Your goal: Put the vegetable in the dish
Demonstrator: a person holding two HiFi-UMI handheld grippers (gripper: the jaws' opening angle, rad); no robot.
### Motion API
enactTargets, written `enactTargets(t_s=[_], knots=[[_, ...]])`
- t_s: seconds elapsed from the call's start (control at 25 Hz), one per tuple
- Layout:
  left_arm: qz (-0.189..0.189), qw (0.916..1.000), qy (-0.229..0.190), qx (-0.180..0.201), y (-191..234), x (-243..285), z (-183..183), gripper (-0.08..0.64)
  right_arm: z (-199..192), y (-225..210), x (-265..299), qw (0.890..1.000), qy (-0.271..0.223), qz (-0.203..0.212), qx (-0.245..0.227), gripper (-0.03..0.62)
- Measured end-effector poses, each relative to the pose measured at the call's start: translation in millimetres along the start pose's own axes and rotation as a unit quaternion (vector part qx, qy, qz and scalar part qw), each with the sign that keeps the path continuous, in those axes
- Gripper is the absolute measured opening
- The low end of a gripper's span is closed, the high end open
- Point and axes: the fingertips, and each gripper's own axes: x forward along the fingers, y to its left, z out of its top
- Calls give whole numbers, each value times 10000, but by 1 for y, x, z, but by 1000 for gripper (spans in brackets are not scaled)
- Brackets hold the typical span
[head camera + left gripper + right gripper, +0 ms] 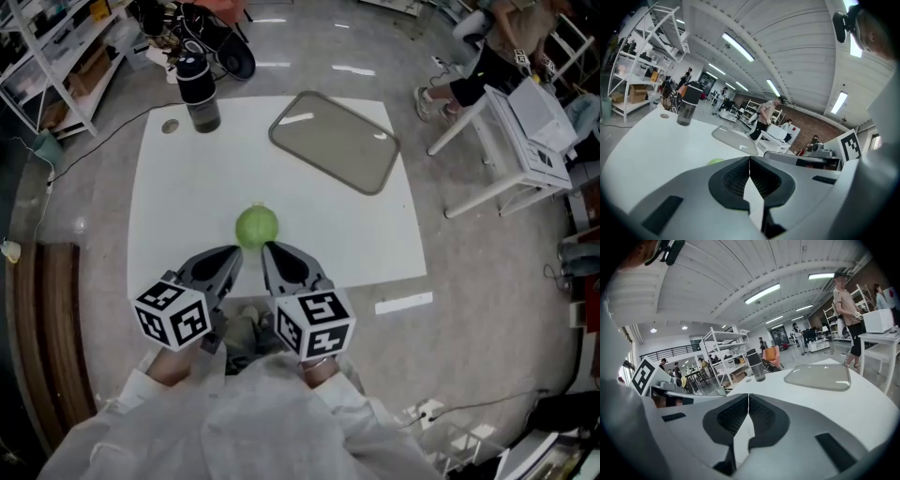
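Observation:
A round green vegetable (257, 227) lies on the white table (178, 206), near its front edge. The dish, a flat grey tray (335, 141), rests empty at the table's far right. My left gripper (236, 251) and right gripper (267, 247) sit side by side just in front of the vegetable, tips close to it, one at each side. Both are shut with nothing between the jaws. In the left gripper view the jaws (749, 160) meet and the vegetable (715, 161) peeks over the left finger, with the tray (736, 139) beyond. The right gripper (748, 397) view shows the tray (818, 377) but not the vegetable.
A dark bottle (197, 89) stands at the table's far left corner beside a small round disc (170, 126). A white side table (525, 131) and a person (487, 56) are off to the right. Shelving (56, 56) stands at the far left.

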Motion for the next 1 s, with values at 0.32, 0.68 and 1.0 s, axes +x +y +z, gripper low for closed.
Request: enactTargets(t_s=[0.32, 0.68, 1.0], knots=[[419, 9984, 383, 5, 40, 4, -4, 8, -9, -12, 17, 9992, 119, -246, 301, 12], [713, 9944, 739, -227, 71, 24, -17, 9, -21, -33, 32, 9973, 343, -345, 542, 12], [731, 9915, 970, -467, 91, 43, -28, 9, -49, -53, 47, 9932, 753, -476, 746, 14]])
